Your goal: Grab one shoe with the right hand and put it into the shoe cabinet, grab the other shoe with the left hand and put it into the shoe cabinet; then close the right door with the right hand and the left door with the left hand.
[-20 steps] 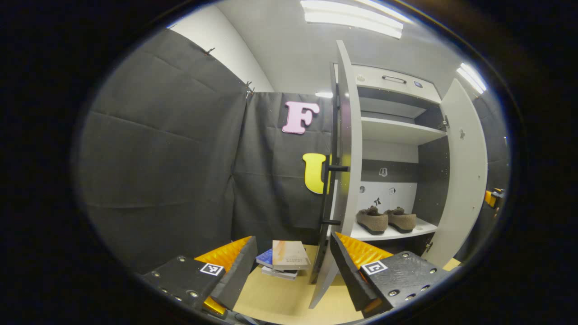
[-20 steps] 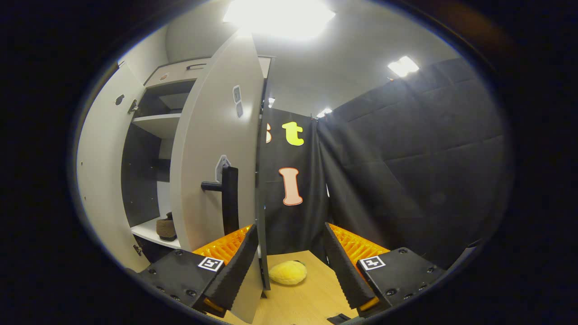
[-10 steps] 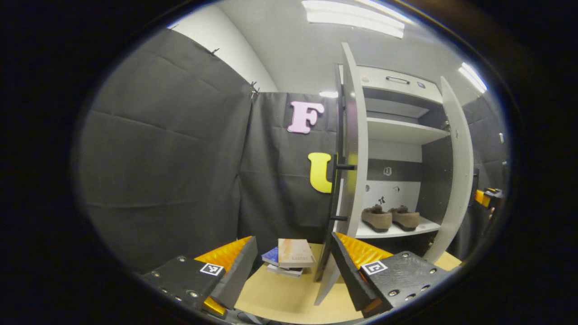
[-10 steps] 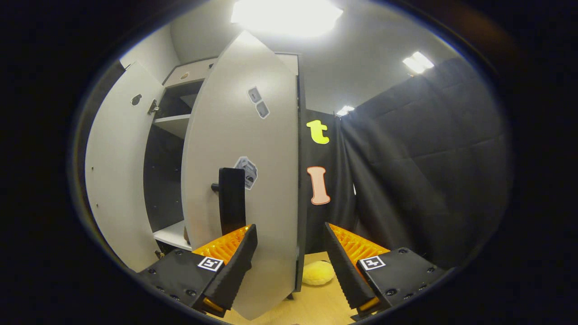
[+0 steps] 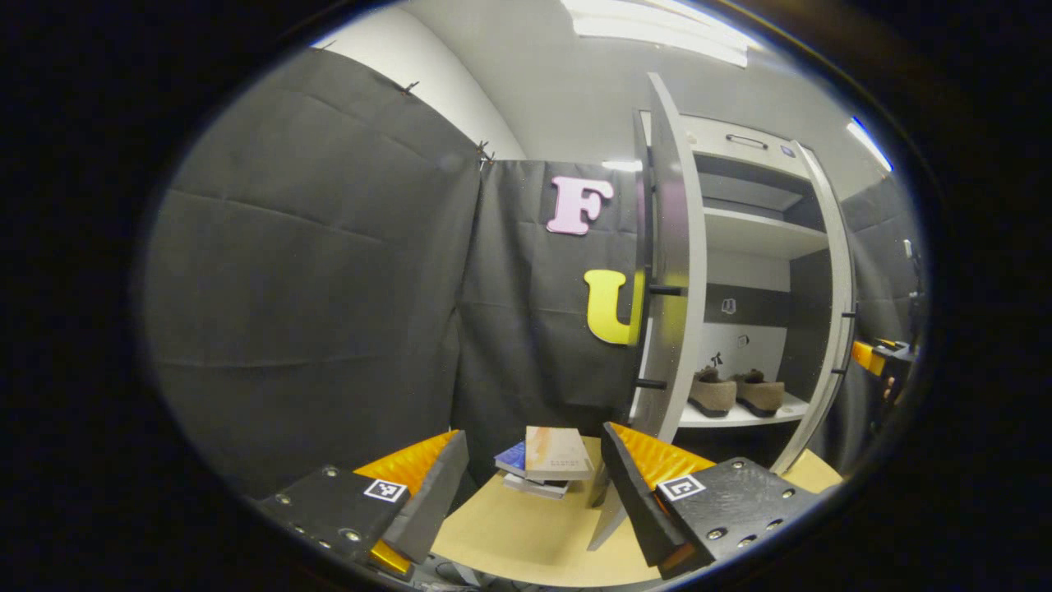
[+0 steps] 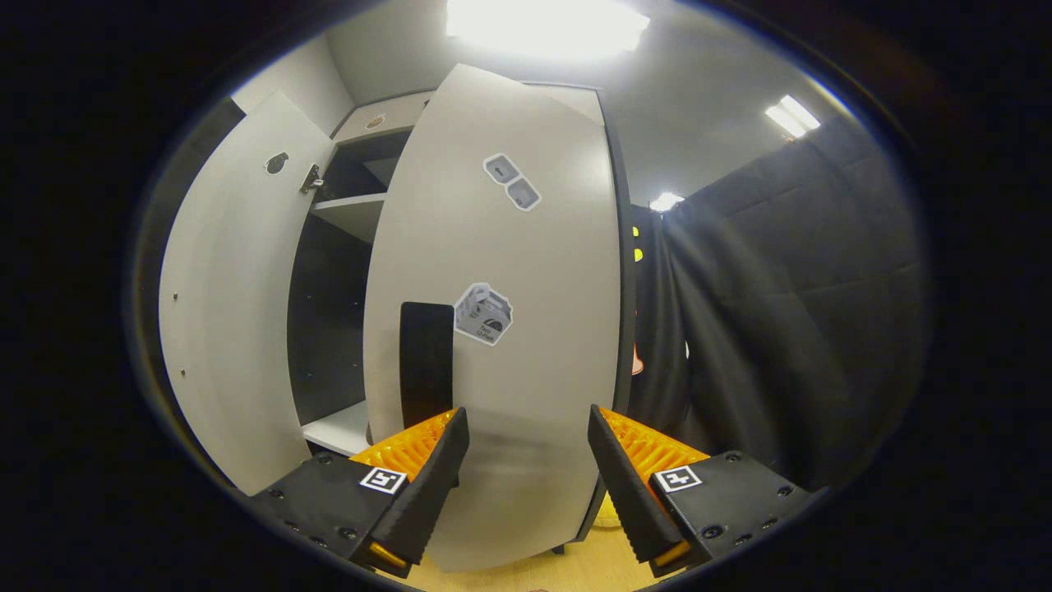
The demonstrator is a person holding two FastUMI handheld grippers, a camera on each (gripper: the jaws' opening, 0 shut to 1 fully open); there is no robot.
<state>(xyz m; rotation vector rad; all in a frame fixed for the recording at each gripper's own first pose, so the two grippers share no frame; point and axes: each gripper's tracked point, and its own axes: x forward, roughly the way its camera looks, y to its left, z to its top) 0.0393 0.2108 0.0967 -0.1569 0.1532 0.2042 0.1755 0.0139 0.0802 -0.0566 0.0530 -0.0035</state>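
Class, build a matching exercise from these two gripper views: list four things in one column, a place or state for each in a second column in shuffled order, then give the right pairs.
Things
1. pair of shoes
2. stack of books
3. right door
4. left gripper

Places or states
A. open, holding nothing
B. on the lower cabinet shelf
C. partly swung shut, handle facing the right gripper
D. on the wooden floor beside the left door

Pairs: 1-B, 2-D, 3-C, 4-A

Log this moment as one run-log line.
stage: closing right door | shoes: both on cabinet shelf | right gripper: open at right door | left gripper: open | left door: open
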